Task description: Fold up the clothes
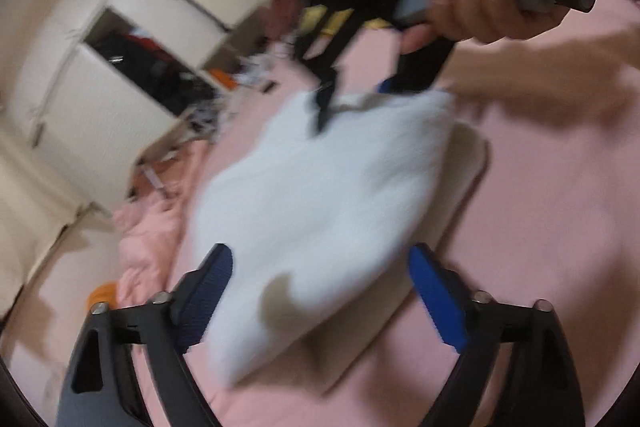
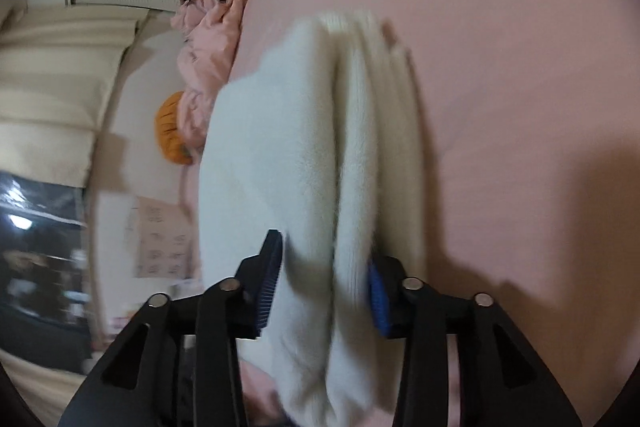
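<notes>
White folded garment (image 2: pixel 312 155) hangs bunched in thick layers above the pink bed (image 2: pixel 500 47), its near end pinched between the blue pads of the right tool (image 2: pixel 322 291). From the left wrist view the left tool (image 1: pixel 320 299) is spread wide, the garment between its fingers but apparently untouched. Motion blur softens everything

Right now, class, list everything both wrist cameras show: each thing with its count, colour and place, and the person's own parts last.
folded garment: one, white, on the bed, between both grippers' fingers
bed sheet: one, pink, under the garment
crumpled quilt: one, pink, at the bed's edge
round object: one, orange, beside the quilt
wardrobe: one, cream, door open, far side
left gripper: open, blue pads
right gripper: closed on the garment
right hand: holding its gripper's handle
</notes>
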The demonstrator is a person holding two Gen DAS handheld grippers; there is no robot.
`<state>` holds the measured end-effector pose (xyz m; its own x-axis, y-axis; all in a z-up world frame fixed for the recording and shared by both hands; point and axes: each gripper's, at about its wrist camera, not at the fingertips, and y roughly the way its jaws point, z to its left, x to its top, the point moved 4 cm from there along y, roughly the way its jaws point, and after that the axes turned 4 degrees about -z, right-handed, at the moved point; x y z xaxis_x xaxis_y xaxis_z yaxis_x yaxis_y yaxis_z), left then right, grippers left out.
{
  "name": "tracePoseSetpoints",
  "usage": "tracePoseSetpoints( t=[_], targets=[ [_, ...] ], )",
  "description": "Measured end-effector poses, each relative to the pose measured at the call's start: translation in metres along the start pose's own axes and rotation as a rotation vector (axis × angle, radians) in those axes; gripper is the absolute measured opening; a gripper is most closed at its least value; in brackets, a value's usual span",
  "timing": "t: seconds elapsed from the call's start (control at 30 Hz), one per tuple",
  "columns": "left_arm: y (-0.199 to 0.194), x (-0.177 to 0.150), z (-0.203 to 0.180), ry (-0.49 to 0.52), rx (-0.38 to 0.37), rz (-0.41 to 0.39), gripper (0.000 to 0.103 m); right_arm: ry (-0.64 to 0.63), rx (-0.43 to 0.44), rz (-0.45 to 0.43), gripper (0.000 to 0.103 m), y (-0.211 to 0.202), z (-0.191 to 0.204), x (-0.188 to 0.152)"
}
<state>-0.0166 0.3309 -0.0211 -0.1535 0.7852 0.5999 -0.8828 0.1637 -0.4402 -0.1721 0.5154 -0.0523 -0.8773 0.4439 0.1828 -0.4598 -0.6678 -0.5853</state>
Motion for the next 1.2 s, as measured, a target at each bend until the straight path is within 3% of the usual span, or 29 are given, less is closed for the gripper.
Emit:
tracePoseSetpoints(
  t=[0.03,0.07,0.1,0.17,0.2,0.27,0.33,0.37,0.4,0.5,0.53,0.57,0.67,0.77,0.9,1.0,1.03,1.1,1.13,1.2],
  targets=[
    [-0.003,-0.004,0.003,-0.011,0.004,0.005,0.09,-0.009,-0.021,-0.032,0.06,-0.014,0.002,-0.002],
    [-0.002,-0.011,0.009,-0.037,0.002,0.025,0.09,-0.017,-0.041,-0.065,0.081,-0.029,0.003,-0.004],
    [0.001,-0.021,0.018,-0.07,-0.002,0.052,0.09,-0.016,0.011,-0.057,0.085,-0.036,0.01,-0.01],
    [0.007,-0.039,0.034,-0.135,-0.009,0.106,0.09,-0.015,0.121,-0.038,0.086,-0.049,0.024,-0.022],
    [0.012,-0.045,0.041,-0.165,-0.011,0.126,0.083,-0.023,0.16,0.008,0.086,-0.046,0.03,-0.028],
    [0.024,-0.049,0.054,-0.244,-0.035,0.148,0.072,-0.039,0.141,0.079,0.086,-0.033,0.04,-0.041],
    [0.033,-0.048,0.056,-0.275,-0.066,0.157,0.068,-0.05,0.049,0.098,0.086,-0.017,0.036,-0.043],
    [0.038,-0.048,0.056,-0.287,-0.081,0.16,0.062,-0.055,0.003,0.106,0.086,-0.01,0.034,-0.044],
    [0.042,-0.047,0.057,-0.299,-0.097,0.164,0.052,-0.049,0.01,0.121,0.086,-0.002,0.032,-0.044],
    [0.046,-0.045,0.052,-0.268,-0.115,0.178,0.037,-0.055,0.027,0.162,0.077,0.017,0.029,-0.045],
    [0.046,-0.044,0.052,-0.265,-0.12,0.177,0.035,-0.08,0.016,0.181,0.057,0.021,0.03,-0.045],
    [0.046,-0.043,0.053,-0.269,-0.125,0.173,0.034,-0.088,-0.013,0.21,0.025,0.02,0.025,-0.045],
    [0.044,-0.044,0.057,-0.259,-0.137,0.163,0.033,-0.099,-0.027,0.203,0.019,0.005,0.017,-0.042],
    [0.047,-0.053,0.058,-0.209,-0.131,0.184,0.033,-0.07,0.023,0.142,0.016,-0.021,0.004,-0.041],
    [0.06,-0.06,0.059,-0.264,-0.15,0.23,0.033,0.009,-0.031,0.176,0.015,-0.001,-0.04,-0.05],
    [0.06,-0.059,0.061,-0.272,-0.138,0.237,0.035,0.041,-0.001,0.112,0.016,-0.014,-0.041,-0.046],
    [0.056,-0.058,0.063,-0.277,-0.135,0.235,0.038,0.018,0.0,0.089,0.018,-0.02,-0.034,-0.044],
    [0.047,-0.058,0.067,-0.279,-0.128,0.226,0.053,-0.028,0.003,0.045,0.033,-0.032,-0.019,-0.04],
    [0.04,-0.057,0.07,-0.287,-0.137,0.207,0.055,-0.052,0.004,0.022,0.042,-0.037,-0.011,-0.038],
    [0.023,-0.054,0.076,-0.308,-0.166,0.157,0.056,-0.098,0.006,-0.022,0.042,-0.049,0.004,-0.034]
  ],
)
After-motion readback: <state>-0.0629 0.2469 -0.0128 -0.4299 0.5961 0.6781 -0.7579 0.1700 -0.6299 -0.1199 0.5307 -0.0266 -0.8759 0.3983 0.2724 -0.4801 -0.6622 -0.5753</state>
